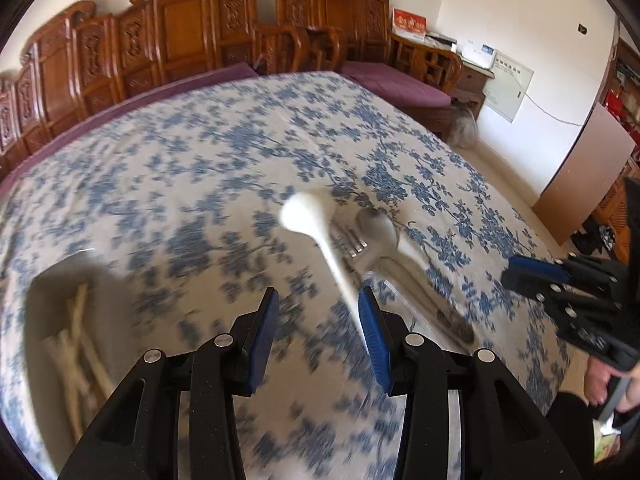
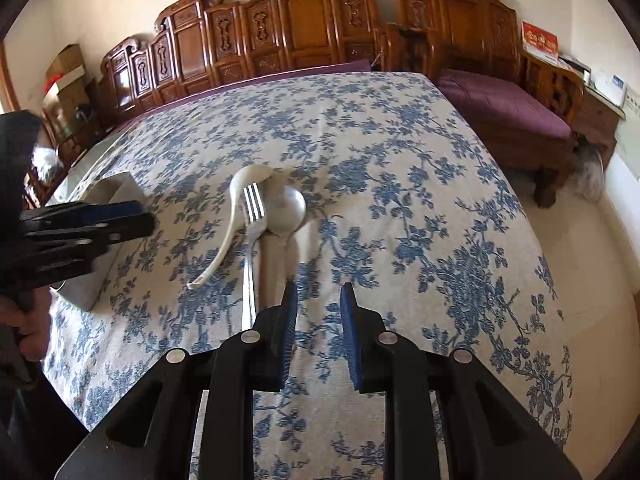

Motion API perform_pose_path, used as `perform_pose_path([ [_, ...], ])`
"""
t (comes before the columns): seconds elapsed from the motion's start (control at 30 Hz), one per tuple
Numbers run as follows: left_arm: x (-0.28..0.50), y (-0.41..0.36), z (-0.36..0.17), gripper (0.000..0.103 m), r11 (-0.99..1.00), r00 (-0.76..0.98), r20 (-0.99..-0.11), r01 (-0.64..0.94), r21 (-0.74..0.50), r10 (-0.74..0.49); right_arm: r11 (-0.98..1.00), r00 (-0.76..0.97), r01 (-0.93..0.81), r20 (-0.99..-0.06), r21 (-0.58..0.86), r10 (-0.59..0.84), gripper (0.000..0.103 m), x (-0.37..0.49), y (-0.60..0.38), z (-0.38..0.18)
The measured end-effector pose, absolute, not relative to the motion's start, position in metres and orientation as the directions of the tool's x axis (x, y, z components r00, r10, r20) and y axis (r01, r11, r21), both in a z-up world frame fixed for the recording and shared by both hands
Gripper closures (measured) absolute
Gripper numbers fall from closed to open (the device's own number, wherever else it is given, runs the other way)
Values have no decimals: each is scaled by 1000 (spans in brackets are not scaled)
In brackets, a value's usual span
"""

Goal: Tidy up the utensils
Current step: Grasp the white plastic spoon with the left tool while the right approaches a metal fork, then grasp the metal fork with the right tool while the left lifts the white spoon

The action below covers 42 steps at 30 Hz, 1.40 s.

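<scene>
No text could be read. The red box (image 1: 409,24) on the side cabinet (image 1: 472,76) bore gold characters and the wall panel (image 1: 508,84) beside it carried print, both too blurred.

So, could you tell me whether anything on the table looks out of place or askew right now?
Yes: the utensils lie in a loose overlapping pile on the tablecloth. The fork rests on the white ceramic spoon, whose curved handle angles away, and against the metal spoon, while the container stands beside them. Nothing looks spilled or damaged.
</scene>
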<state>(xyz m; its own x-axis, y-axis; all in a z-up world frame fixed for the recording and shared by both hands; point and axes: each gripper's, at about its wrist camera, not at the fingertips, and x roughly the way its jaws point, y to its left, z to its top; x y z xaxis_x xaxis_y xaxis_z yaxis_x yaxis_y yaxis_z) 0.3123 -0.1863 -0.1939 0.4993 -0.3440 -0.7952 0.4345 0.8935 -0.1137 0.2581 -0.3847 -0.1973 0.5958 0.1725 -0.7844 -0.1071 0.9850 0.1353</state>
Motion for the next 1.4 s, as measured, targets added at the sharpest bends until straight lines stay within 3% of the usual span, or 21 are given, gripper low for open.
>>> perform_pose_path([
  [0.23, 347, -212, -231, 76, 897, 434, -836, 417, -145, -337, 982, 587, -90, -787, 168, 188, 79, 261, -393, -199],
  [0.57, 379, -210, -241, 79, 903, 420, -833, 381, -197, -359, 982, 580, -107, -793, 153, 186, 79, 261, -384, -204],
  [0.67, 380, -212, -244, 93, 898, 413, -834, 391, -200, -366, 982, 577, -116, -796, 146, 186, 79, 261, -380, -206],
  [0.73, 378, -210, -242, 95, 901, 423, -831, 390, -192, -360, 983, 575, -123, -797, 138, 184, 79, 260, -377, -206],
  [1.4, 322, -155, -199, 100, 914, 493, -801, 373, -157, -339, 970, 563, -220, -798, 106, 215, 79, 264, -334, -211],
])
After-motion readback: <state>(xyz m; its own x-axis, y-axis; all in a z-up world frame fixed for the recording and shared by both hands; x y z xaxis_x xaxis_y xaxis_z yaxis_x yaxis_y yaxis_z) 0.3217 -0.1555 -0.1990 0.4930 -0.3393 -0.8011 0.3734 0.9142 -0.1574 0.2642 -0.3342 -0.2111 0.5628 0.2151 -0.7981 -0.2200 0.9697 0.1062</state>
